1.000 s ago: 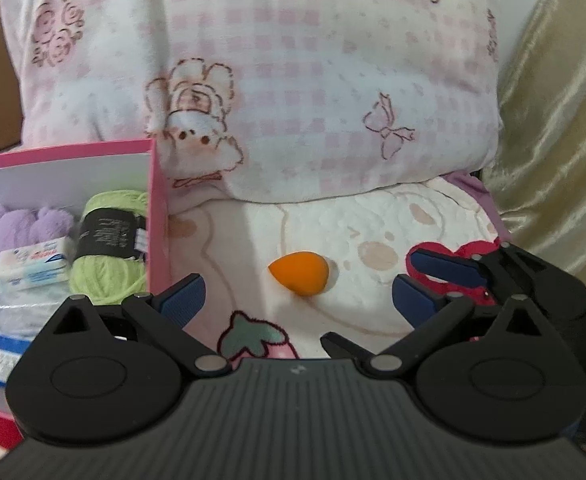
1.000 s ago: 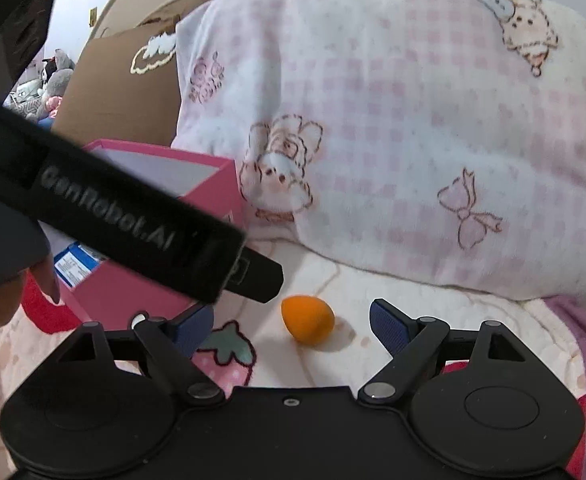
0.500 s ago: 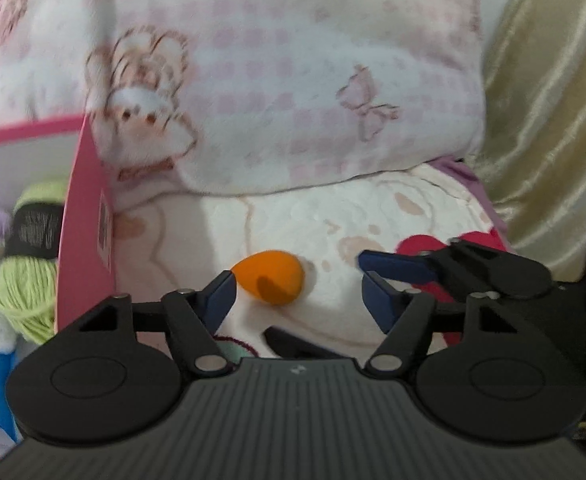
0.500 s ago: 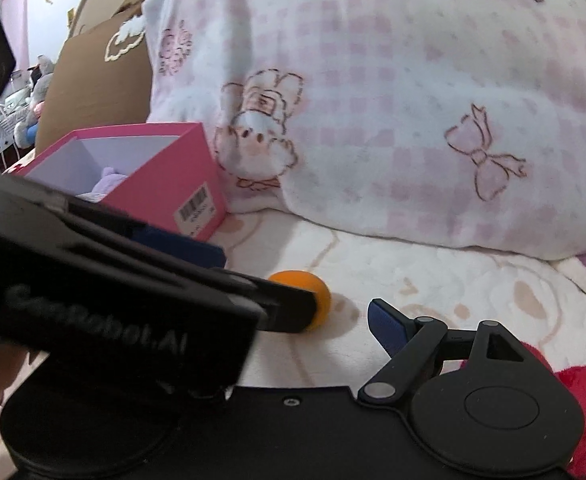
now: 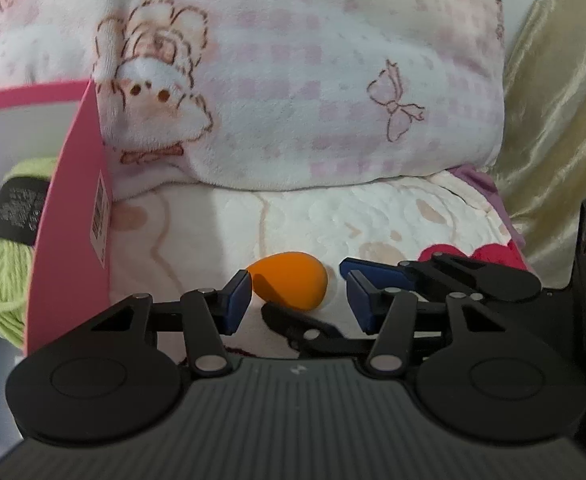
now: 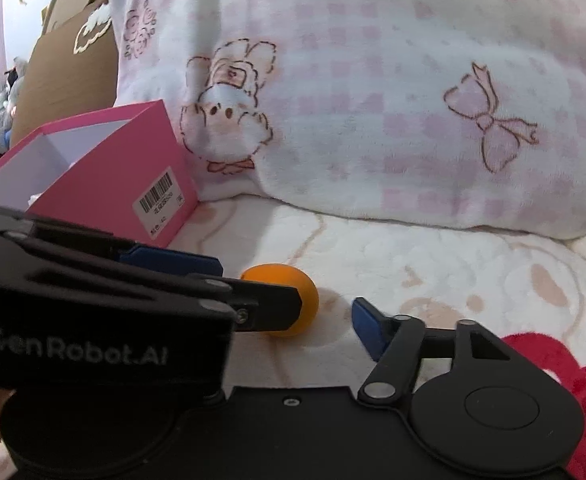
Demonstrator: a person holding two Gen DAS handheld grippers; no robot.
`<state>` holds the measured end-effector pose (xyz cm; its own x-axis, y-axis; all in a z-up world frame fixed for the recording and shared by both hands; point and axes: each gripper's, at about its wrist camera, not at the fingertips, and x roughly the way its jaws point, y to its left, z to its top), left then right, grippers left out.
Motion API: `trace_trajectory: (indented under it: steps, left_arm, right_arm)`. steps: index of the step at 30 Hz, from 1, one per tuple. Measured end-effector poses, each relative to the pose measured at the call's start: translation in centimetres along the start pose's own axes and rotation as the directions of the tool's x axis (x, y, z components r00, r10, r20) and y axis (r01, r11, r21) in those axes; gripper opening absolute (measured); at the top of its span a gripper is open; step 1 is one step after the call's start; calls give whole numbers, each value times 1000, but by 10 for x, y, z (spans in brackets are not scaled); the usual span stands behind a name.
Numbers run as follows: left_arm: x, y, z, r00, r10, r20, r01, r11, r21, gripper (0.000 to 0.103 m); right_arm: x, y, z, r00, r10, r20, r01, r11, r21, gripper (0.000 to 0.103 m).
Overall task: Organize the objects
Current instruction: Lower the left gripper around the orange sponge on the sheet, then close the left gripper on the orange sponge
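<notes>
Both grippers tilt down toward the bed (image 5: 373, 216). The left gripper (image 5: 297, 298) has its fingers apart and closing, one orange beauty sponge (image 5: 293, 280) lying between them, untouched as far as shows. The right gripper (image 5: 347, 280) reaches in beside it, fingers apart and closing. One pink box (image 6: 105, 184) stands left, holding one green yarn skein (image 5: 1, 276).

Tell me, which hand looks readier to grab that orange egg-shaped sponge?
Probably the left. The left gripper has its closing jaws on either side of the sponge; the right gripper's also straddle it, closing, but crossing the left.
</notes>
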<state>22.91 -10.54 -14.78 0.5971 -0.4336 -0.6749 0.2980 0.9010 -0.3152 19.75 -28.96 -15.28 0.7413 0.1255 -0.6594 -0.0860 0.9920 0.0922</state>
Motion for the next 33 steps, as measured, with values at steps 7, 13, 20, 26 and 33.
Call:
trace_trajectory:
  steps: [7,13,20,26,33]
  left_arm:
    - [11,10,-4,1000,-18,-22,17,999,-41,50]
    - [16,15,-9,1000,-26,-6,25,995,-98,49]
    - [14,15,-13,997,-82,-10,80,986,-144,47]
    - [12,5,-17,985,-155,-76,139,974,-178,47]
    - [20,-2,-24,984,-144,-104,125,977,-171,48]
  right_arm:
    - [8,6,0,1000,-4,-28,3,998,-55,45]
    - [9,5,3,999,-13,-46,11,999,-49,44]
    - [1,14,6,996,-52,-73,46,995,-83,42]
    - [-18,10,3,987,-80,-143,71,995,-68,42]
    - [-14,-16,-1,966,10,-257,6,998,58,52]
